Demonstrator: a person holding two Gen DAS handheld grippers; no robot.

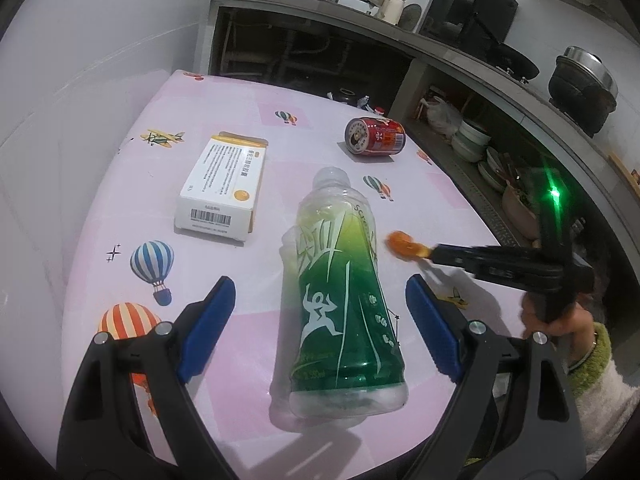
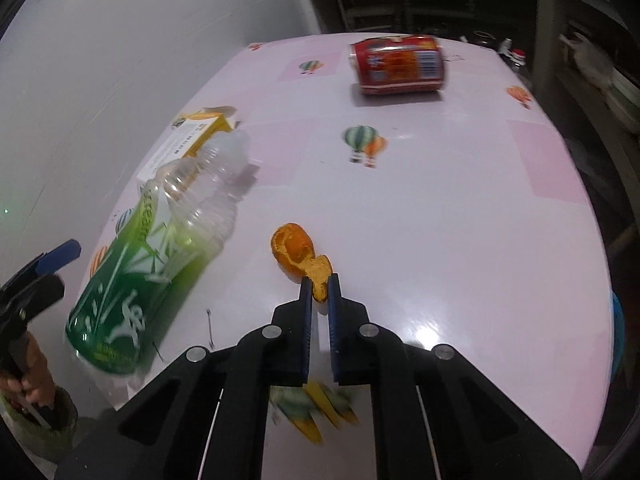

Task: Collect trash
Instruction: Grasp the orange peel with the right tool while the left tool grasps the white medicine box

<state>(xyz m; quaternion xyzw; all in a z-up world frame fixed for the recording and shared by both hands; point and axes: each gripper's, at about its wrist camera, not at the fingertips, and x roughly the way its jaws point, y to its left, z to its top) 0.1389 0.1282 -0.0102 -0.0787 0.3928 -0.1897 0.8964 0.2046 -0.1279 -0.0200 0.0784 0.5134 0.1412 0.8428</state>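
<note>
Peel: my right gripper [image 2: 319, 286] pinches one end of the orange peel [image 2: 294, 250]; the rest of the peel reaches forward past the fingertips, low over the table.
Right gripper: jaws nearly together, blue pads pressing the peel from both sides; in the left wrist view it comes in from the right side with the peel [image 1: 404, 245] sticking out of its tip.
Left gripper: my left gripper [image 1: 320, 292] is spread wide, gripping nothing, its blue pads standing apart on either side of the bottle.
Bottle: the green-labelled plastic bottle [image 1: 340, 292] lies on its side between my left fingers without touching either pad, base toward me, neck pointing away; no cap visible on the neck, clear plastic at both ends.
Bottle from the right gripper: it lies to the left of my right fingertips, near the peel but apart from it.
Box: a white and yellow carton [image 1: 222, 188] lies flat ahead and to the left of my left gripper, beyond the bottle's neck side.
Can: a red drink can [image 1: 375, 136] lies on its side well ahead of both grippers, near the far edge.
Table: pink cloth [image 1: 280, 92] printed with hot-air balloons and planes.
Hand: my right hand [image 1: 560, 316] grips the handle, a pale fuzzy cuff at the wrist.
</note>
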